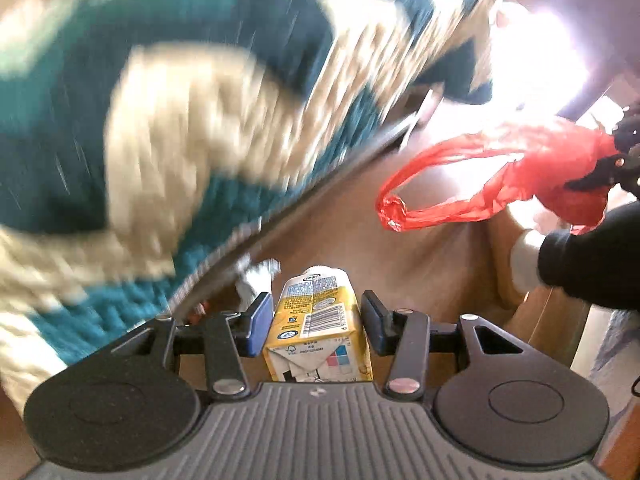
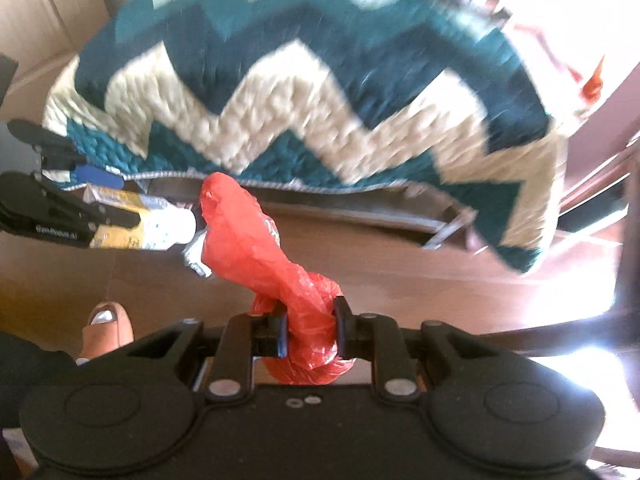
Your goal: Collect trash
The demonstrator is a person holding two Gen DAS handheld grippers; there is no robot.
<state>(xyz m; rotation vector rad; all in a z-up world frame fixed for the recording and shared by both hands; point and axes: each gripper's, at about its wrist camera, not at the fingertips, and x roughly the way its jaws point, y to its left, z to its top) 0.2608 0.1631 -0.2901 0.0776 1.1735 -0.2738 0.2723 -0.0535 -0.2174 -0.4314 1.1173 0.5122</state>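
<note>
Left gripper [image 1: 310, 316] clamps a yellow carton [image 1: 316, 320]. Right gripper [image 2: 310, 326], jaws narrow, pinches a bunched red plastic bag [image 2: 276, 256]; contents cannot be told.

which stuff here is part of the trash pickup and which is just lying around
Part of the job:
- yellow drink carton, clamped in the left claw
- red plastic bag, bunched in the right claw
- crumpled silvery wrapper on the floor, probably trash

Just lying about:
- teal and cream zigzag rug
- cardboard box
- dark chair leg
</note>
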